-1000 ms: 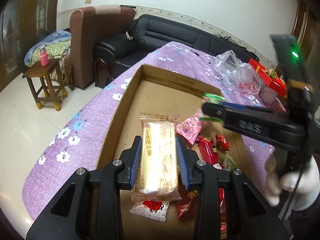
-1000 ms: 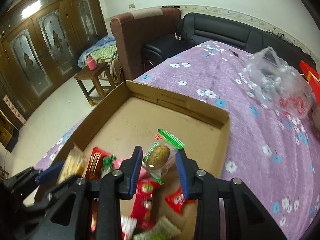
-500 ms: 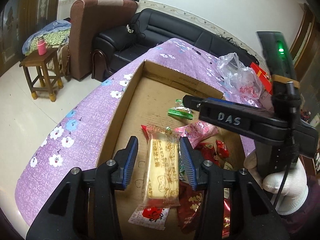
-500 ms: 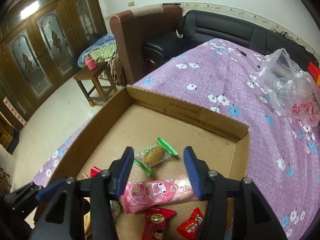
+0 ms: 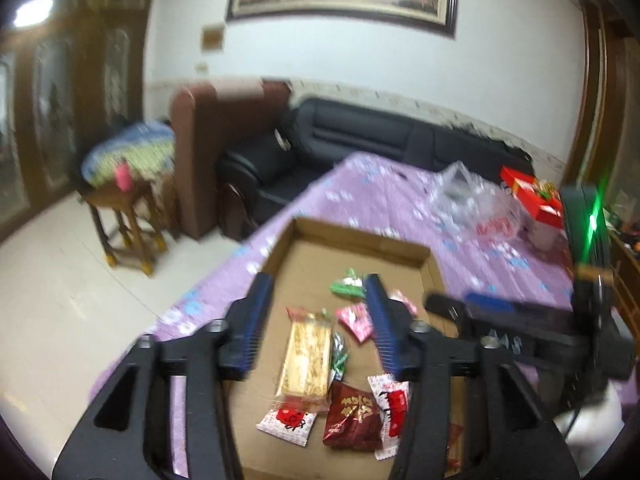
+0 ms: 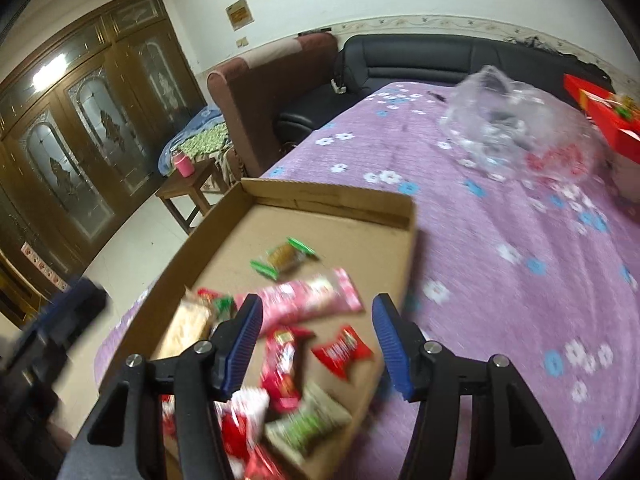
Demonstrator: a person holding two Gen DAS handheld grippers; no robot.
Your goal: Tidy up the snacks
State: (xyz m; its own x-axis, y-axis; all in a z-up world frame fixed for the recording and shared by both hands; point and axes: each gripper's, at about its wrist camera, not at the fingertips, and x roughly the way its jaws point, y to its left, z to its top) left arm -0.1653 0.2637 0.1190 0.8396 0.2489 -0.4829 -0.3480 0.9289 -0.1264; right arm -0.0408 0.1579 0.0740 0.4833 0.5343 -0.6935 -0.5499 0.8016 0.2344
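Snacks (image 5: 306, 360) are now left lying in the cardboard tray (image 5: 356, 236); both the left gripper (image 5: 316, 320) and right gripper (image 6: 316, 340) are spread apart and raised, empty.

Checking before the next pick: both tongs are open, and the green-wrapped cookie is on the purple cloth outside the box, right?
Not quite. Both tongs, left and right, are open, but the right wrist view shows the green-wrapped cookie lying inside the cardboard box, not on the purple cloth.

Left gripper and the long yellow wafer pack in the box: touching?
Apart. In the left wrist view the left gripper is open and raised, and the wafer pack lies flat on the cardboard box floor, with bare cardboard showing beside it.
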